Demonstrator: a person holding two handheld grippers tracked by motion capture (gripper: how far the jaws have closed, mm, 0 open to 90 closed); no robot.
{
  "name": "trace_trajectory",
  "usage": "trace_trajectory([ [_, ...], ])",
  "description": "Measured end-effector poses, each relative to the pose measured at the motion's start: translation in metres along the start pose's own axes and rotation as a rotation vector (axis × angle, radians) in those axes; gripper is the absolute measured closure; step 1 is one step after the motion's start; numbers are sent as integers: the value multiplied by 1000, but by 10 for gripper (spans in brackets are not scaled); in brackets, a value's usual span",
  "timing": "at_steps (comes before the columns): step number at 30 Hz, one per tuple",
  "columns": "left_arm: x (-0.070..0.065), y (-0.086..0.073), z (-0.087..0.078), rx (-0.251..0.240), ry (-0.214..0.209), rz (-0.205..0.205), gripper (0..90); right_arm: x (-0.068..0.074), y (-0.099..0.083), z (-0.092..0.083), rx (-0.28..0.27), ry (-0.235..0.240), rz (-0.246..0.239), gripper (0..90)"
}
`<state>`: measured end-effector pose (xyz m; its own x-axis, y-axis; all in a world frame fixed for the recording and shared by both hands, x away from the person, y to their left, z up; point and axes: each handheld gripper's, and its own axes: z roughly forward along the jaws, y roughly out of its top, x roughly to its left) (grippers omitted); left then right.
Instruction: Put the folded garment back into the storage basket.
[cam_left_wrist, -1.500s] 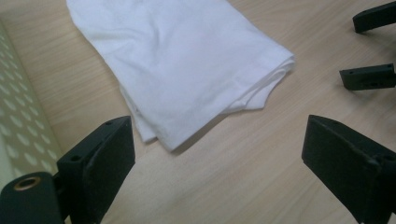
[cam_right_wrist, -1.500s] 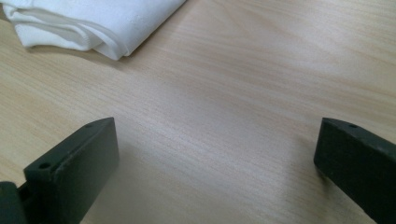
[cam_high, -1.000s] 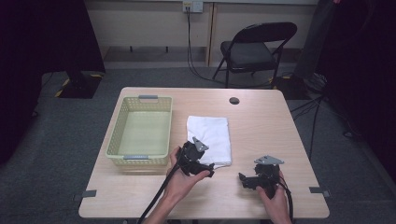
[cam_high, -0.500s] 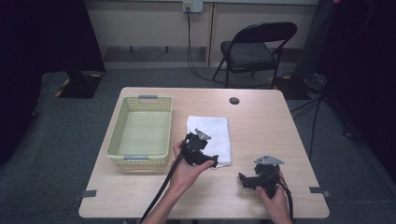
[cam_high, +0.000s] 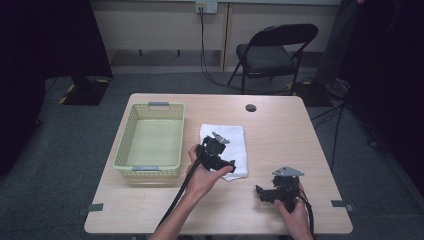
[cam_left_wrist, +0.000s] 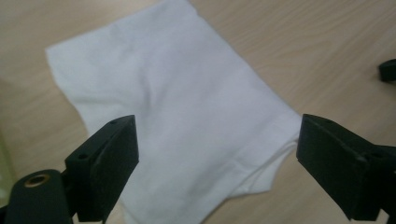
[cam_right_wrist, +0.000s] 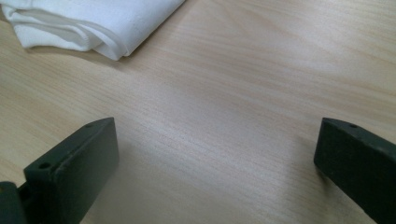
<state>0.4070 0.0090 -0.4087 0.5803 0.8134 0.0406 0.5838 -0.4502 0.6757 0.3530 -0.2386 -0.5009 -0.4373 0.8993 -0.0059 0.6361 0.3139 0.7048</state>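
Over the folded white cloth (cam_left_wrist: 187, 121) lying mid-table (cam_high: 280, 125) beside the yellow basket (cam_high: 150, 142): approaching for a pickup, left gripper (cam_left_wrist: 217, 154) spread wide, nothing pinched. Nearer the table's front edge: right gripper (cam_right_wrist: 215, 158) idling, likewise spread, empty. Judging next: lowering onto the near hem and closing.

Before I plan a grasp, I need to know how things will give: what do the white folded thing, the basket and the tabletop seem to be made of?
White cloth: soft matte fabric, likely cotton; soft creases, layered folded edges. Basket: pale yellow-green, probably plastic; walls pierced with regular holes. Table: light wood or wood-look laminate; smooth, visible grain.
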Motion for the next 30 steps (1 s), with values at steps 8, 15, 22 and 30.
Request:
trace_trajectory([
  [8, 2, 15, 14, 9, 6, 0, 118, 0, 0, 0, 0, 0, 0, 0],
  [15, 9, 29, 27, 12, 2, -34, 115, 0, 0, 0, 0, 0, -1, 0],
  [22, 14, 40, 34, -7, -1, -47, 98, 0, 0, 0, 0, 0, -1, 0],
  [30, 25, 39, 50, 14, 11, -77, 93, 0, 0, 0, 0, -1, -2, 0],
])
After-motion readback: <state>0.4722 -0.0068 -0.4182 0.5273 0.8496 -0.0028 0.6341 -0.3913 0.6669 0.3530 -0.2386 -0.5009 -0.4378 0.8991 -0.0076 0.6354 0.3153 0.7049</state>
